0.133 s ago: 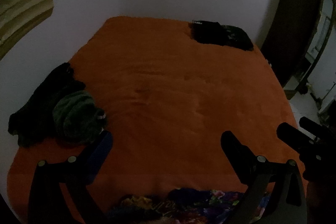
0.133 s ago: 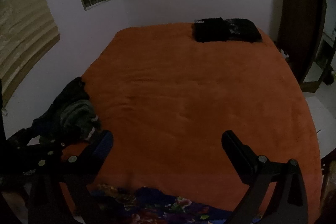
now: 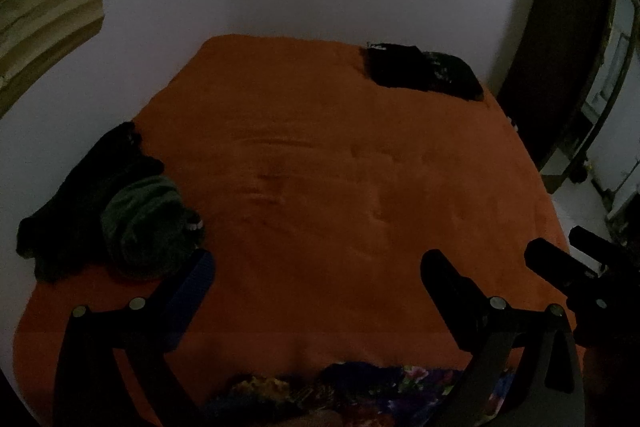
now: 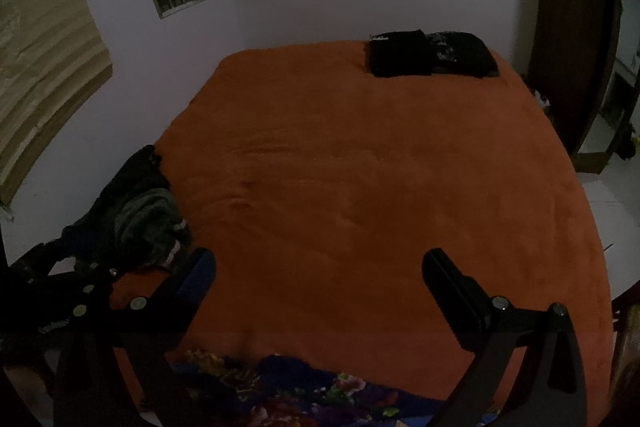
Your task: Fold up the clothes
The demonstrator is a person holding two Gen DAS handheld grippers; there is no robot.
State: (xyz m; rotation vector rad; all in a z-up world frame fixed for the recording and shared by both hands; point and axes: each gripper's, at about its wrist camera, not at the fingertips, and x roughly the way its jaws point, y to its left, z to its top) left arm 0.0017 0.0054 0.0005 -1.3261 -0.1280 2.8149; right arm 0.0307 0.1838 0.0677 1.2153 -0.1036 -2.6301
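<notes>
Both the left gripper (image 3: 318, 261) and the right gripper (image 4: 320, 261) are held with jaws wide and empty above the orange bed (image 3: 340, 187). Folded dark clothes (image 4: 430, 58) are stacked at upper right, presumably set aside; a crumpled heap (image 3: 120, 211) is left at the left edge.

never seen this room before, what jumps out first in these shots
The big orange bed cover fills most of both views. Dark folded clothes sit at its far right corner, and a rumpled dark pile lies at the left edge. A flowered cloth lies at the near edge, below the open left gripper and right gripper.
</notes>
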